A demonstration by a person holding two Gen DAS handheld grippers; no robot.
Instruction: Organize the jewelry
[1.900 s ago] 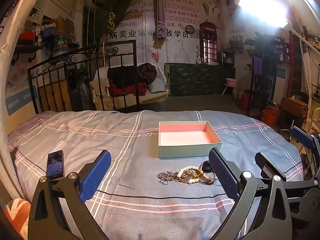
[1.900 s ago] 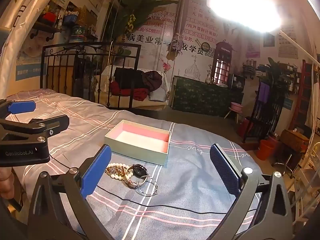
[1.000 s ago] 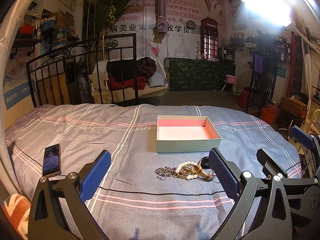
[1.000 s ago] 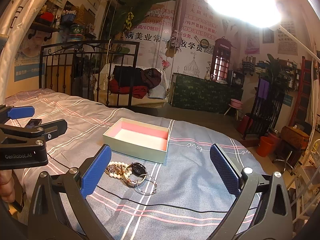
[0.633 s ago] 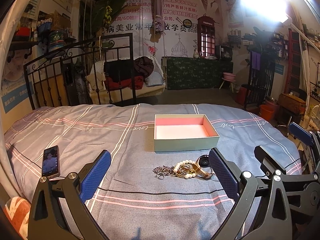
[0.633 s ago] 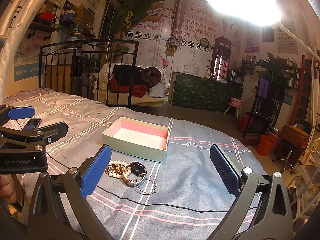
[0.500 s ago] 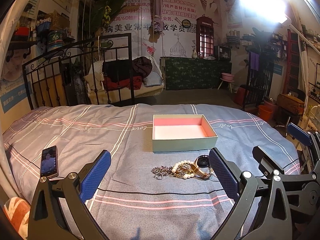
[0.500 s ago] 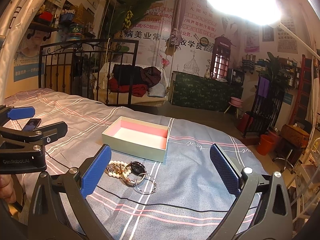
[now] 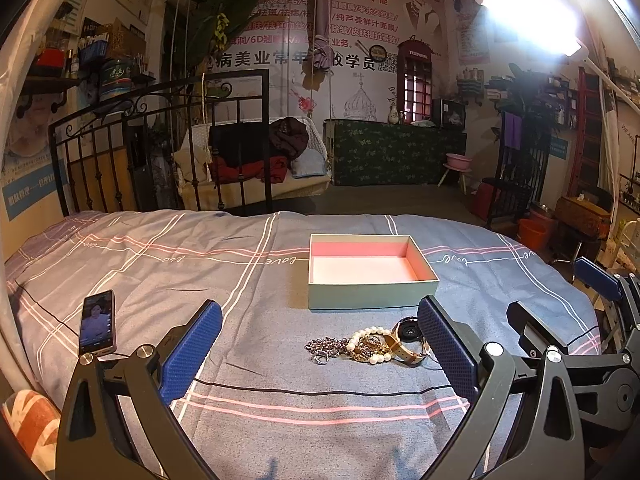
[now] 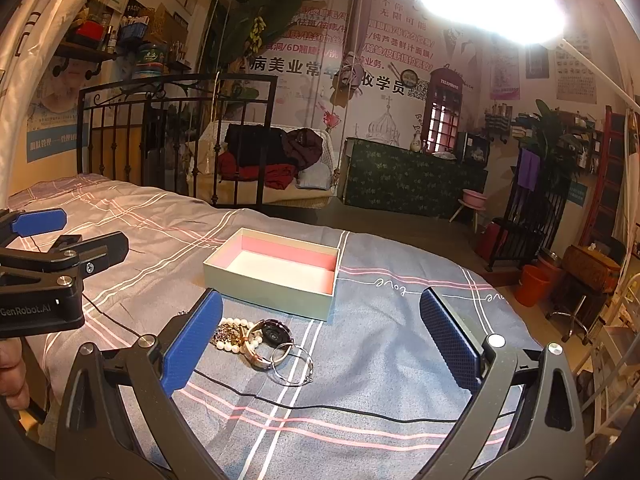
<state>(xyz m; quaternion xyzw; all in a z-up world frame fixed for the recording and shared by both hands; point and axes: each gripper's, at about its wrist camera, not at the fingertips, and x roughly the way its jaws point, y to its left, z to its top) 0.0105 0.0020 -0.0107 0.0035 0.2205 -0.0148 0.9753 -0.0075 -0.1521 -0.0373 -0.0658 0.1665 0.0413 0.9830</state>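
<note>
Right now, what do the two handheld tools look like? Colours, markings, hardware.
Both match: matte black angular frames with triangular cut-outs, silver pivot bolts, and two fingers faced with blue dimpled pads. The left tool carries white "GenRobot.AI" lettering on its side, seen from the right wrist view. The right tool shows no lettering here. No sleeve visible.

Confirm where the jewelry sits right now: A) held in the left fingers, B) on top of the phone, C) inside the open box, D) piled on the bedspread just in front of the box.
D: the pearl bracelet, watch and chain lie in a heap on the bedspread in front of the box, whose pink interior holds nothing; both grippers are open.
</note>
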